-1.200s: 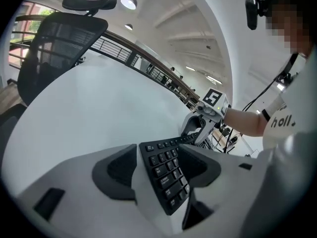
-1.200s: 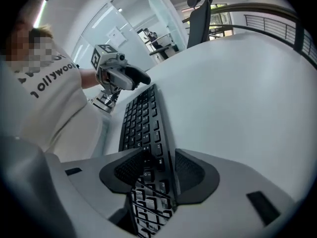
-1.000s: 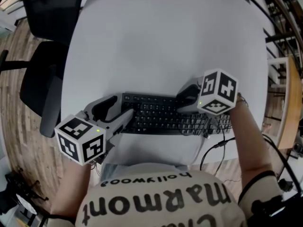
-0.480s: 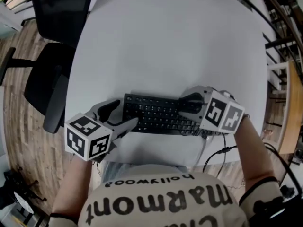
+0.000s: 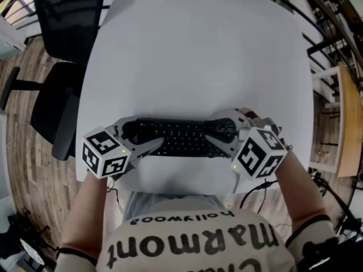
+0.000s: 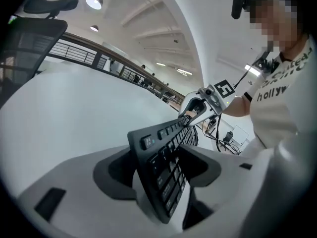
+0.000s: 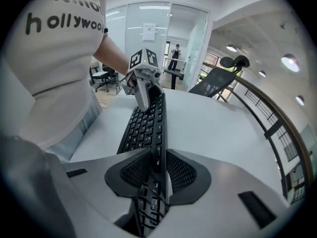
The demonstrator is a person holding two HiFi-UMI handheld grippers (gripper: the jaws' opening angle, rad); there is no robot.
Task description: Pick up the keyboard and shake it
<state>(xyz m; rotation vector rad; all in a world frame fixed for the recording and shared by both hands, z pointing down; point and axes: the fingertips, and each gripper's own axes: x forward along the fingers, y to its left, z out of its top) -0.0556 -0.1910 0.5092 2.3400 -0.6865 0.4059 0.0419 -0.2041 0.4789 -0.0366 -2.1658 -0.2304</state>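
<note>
In the head view, the black keyboard (image 5: 176, 137) is at the tabletop's (image 5: 193, 50) near edge, with one end in each tool. In the left gripper view, the left tool (image 6: 159, 168), its jaws wide and just closing, clamps the tilted left end. In the right gripper view, the right tool (image 7: 158, 171), its jaws narrow and just closing, pinches the thin edge. The keyboard looks light, stiff and smooth, so it is best held at both ends.
</note>
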